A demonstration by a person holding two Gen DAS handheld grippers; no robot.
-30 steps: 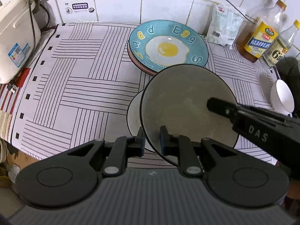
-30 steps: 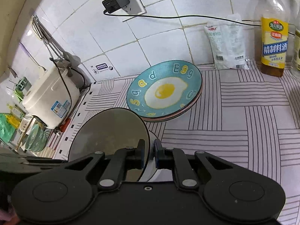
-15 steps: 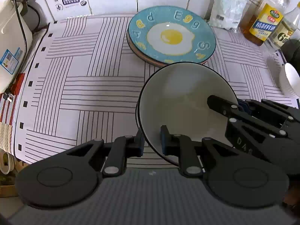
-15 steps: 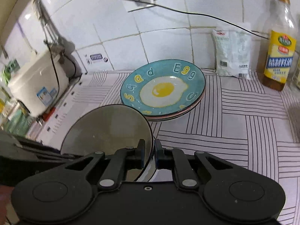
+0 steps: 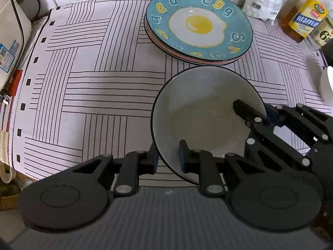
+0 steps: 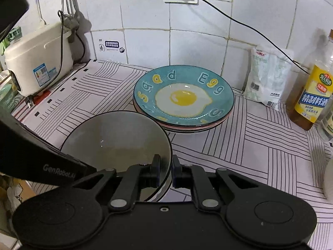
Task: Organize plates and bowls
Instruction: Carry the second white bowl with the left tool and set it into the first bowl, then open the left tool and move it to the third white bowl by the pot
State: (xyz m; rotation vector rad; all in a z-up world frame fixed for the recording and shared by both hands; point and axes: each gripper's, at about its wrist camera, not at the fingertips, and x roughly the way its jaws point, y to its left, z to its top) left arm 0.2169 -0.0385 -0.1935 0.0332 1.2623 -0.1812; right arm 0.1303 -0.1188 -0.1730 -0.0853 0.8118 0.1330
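Lower and more level than a second ago, the bowl (image 5: 205, 120) now hides the white dish once showing beneath it. Left wrist view: the left gripper (image 5: 168, 159) clamps its rim at 6 o'clock, the right gripper (image 5: 251, 112) at 3. Right wrist view: pale grey, dark-rimmed, it sits at 7 o'clock from the stacked egg plate (image 6: 183, 98). Plates look stacked; bowls likely remain.

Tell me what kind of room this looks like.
Most likely a home kitchen counter: a white rice cooker by the tiled wall, a bottle of cooking wine, and a stack of plates on a striped mat.
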